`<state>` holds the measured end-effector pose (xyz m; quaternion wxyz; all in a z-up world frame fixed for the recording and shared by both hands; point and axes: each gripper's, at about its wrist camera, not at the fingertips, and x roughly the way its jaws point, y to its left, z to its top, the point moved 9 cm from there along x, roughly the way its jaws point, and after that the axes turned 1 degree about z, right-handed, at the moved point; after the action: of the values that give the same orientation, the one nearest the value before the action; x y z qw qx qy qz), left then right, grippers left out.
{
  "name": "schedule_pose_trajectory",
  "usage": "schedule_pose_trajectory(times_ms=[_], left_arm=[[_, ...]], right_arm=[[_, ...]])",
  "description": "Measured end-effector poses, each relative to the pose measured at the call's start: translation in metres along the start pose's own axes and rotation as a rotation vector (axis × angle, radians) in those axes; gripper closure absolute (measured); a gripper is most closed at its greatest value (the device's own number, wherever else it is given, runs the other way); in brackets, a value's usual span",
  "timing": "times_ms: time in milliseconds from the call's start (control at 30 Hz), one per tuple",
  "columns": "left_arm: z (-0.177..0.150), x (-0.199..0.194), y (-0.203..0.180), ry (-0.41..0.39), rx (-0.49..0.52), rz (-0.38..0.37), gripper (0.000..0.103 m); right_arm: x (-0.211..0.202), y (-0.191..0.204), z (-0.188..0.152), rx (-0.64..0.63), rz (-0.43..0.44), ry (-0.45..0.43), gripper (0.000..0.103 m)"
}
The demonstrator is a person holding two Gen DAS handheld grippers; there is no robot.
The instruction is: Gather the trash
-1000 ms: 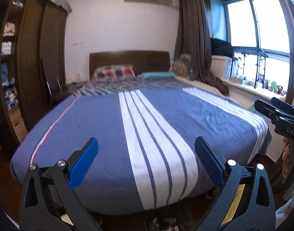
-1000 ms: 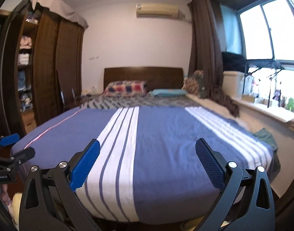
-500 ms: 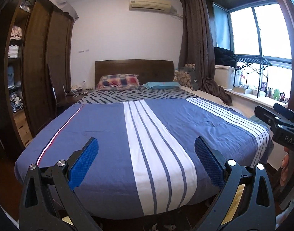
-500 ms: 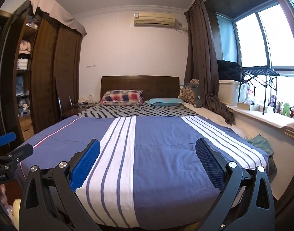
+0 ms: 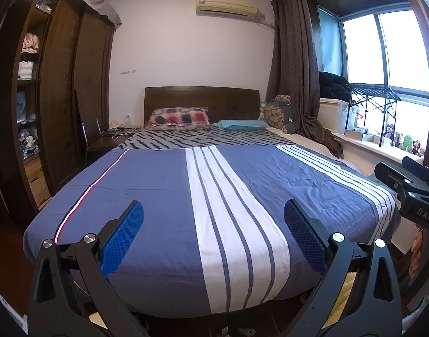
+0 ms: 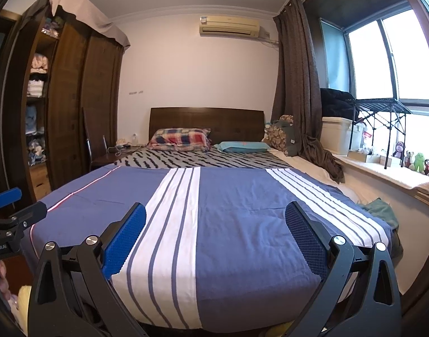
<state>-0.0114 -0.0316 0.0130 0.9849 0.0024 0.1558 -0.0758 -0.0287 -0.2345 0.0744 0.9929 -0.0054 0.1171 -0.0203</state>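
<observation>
Green cloth shows only past the right claw; both claws gape.

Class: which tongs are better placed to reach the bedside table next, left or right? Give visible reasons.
Left, probably: the bedside table stands left of the bed, nearer the left tongs; the right tongs, also open, sit farther right.

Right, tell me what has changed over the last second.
Both views tipped upward: the bed sits lower in frame, and more of the wall and the air conditioner shows. Nothing was taken hold of or let go. The left gripper and right gripper stayed open and empty, side by side at the foot of the bed.
</observation>
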Motion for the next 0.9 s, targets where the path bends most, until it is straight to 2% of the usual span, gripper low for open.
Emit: schedule_pose_trajectory(times_ms=[900], left_arm=[[0.0049,-0.0025,0.0008,-0.01,0.005,-0.006,0.008]], right_arm=[[0.0046,0.0077,0.0039,-0.024,0.03,0.004,0.004]])
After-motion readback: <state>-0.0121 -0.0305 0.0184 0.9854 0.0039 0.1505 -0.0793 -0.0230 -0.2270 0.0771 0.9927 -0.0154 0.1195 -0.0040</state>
